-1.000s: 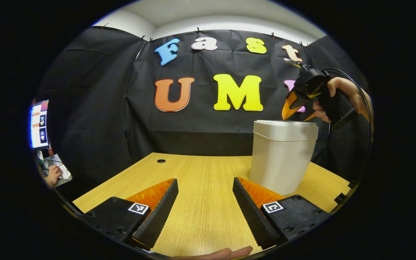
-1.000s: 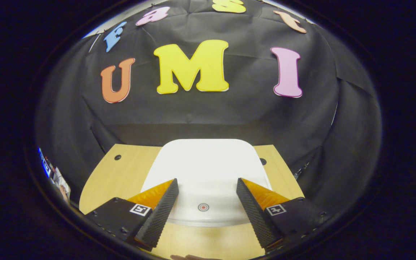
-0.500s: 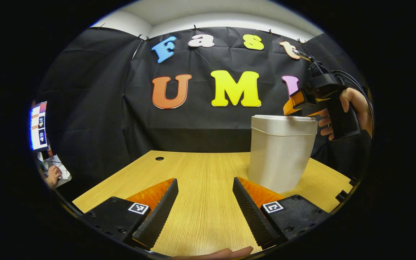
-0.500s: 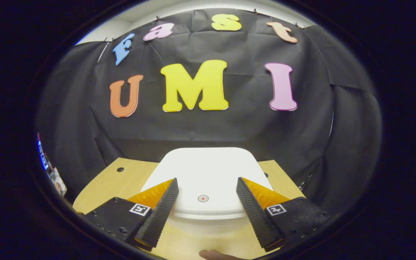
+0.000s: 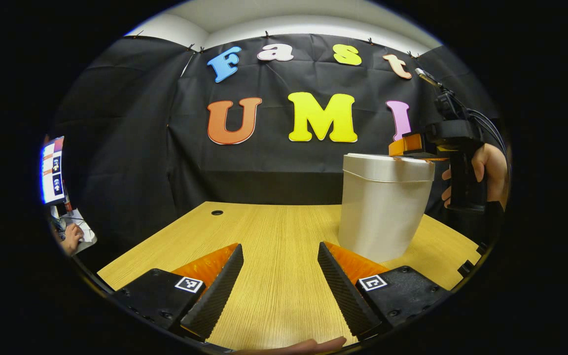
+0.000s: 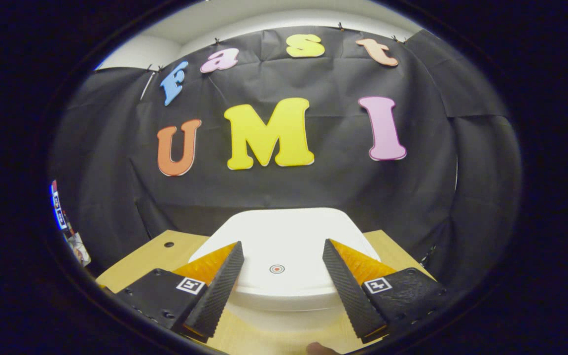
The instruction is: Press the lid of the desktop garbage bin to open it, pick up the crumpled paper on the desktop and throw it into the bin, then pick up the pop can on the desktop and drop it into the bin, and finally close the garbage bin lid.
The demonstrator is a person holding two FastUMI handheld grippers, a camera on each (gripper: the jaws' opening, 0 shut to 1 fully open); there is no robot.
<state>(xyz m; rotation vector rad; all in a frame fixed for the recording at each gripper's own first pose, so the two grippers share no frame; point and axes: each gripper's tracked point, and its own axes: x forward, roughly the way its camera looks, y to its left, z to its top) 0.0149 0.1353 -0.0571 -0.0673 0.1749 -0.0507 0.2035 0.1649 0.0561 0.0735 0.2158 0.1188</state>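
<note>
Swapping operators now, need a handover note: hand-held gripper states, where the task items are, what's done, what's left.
Left hand-held gripper: open, holding nothing, low over the desk beside the bin.
Right hand-held gripper: open, holding nothing, level over the front of the lid, fingers either side of its red press mark; contact cannot be told.
Garbage bin: upright on the desk's right side, lid shut.
Done: nothing confirmed.
Left: press the lid open, bin the crumpled paper, then the pop can, close the lid. Locate both items first.
</note>
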